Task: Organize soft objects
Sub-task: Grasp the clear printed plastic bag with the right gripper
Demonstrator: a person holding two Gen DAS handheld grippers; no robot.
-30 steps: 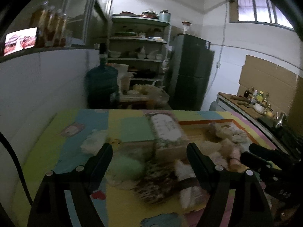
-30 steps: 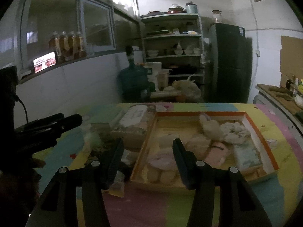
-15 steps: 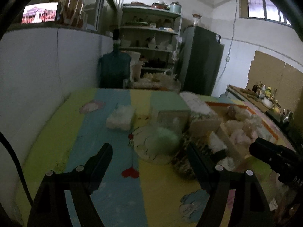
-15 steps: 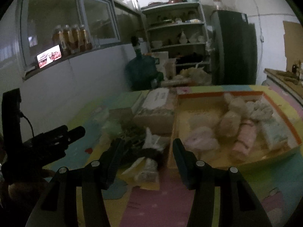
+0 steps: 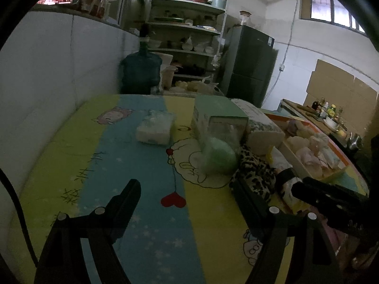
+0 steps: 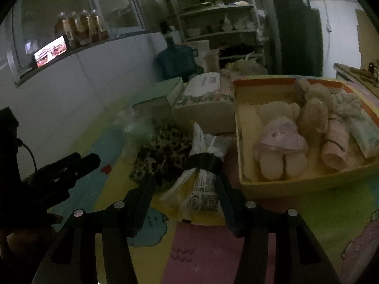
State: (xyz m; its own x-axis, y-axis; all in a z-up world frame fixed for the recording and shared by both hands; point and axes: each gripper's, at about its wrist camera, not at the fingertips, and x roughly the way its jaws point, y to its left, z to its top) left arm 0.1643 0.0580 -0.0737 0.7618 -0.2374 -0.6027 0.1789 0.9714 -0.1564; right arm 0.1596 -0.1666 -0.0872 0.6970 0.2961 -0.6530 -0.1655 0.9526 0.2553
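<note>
Right gripper (image 6: 187,189): jaws partly open, nothing clamped; fingers straddle the near end of a white printed packet (image 6: 205,184) bound by a black band, without clear contact. Packet lies on the cartoon-print table cover (image 5: 132,156), just left of the yellow box (image 6: 239,146).
Leopard-print cloth (image 6: 163,151): touching the packet's left side. Pale green soft bundle (image 5: 219,156): just beyond the cloth, against a green carton (image 5: 218,118).
Yellow box: holds a pink plush toy (image 6: 280,142), a beige plush (image 6: 312,108), a rolled pink cloth (image 6: 336,142) and a folded patterned pack (image 6: 366,132). Right part of the box cut off by the lens edge.
White wrapped pack (image 5: 155,127): alone on the blue stripe, well apart from both tools.
Left gripper (image 5: 187,196): jaws wide open, empty, over bare cover; right finger near the leopard cloth, contact not determinable.
Dim light; print on the packet unreadable. Floral tissue pack (image 6: 206,99) behind the packet, partly masked.
</note>
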